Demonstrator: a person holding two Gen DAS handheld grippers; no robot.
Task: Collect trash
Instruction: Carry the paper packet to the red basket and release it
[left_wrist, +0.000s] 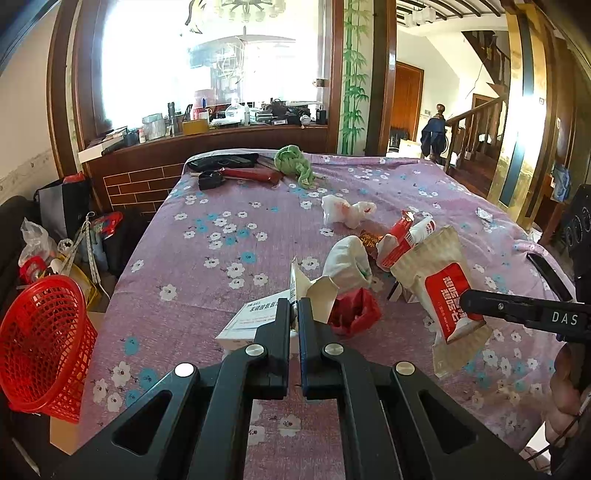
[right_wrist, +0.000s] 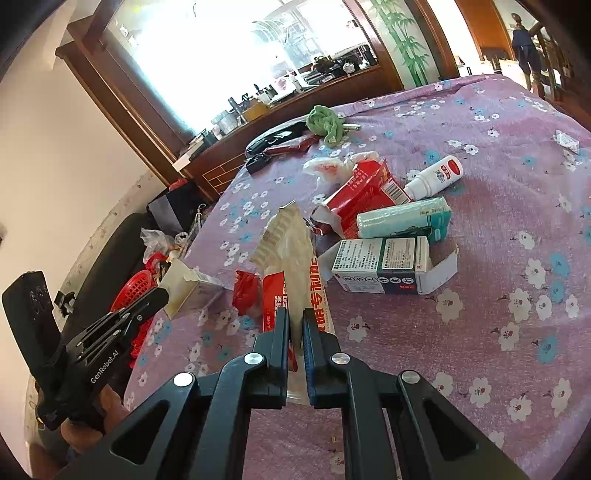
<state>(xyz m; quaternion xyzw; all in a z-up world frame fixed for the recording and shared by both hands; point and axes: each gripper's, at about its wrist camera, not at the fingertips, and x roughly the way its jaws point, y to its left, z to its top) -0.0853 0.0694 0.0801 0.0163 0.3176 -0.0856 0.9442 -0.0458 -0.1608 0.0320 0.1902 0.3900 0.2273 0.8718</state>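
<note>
Left gripper: clamped on small carton flap, lifted over table.
Carton: light, stiff, crushable (flap may tear).
Right gripper: pinching wrapper.
Wrapper: limp, slippery; grip deep.

The left wrist camera is sitting just behind the black left gripper and is looking forward and downward along its two fingers, across the purple flowered tablecloth toward the big bright window. It is very near to the table, and the red plastic mesh basket is showing at its left edge. The right wrist camera is riding behind the black right gripper, also facing downward, but its picture is tilting. Both views are sharing the middle of the table: the beige and red paper wrapper, the crumpled green cloth and the window. Each camera is also catching the other gripper from the side.
</note>
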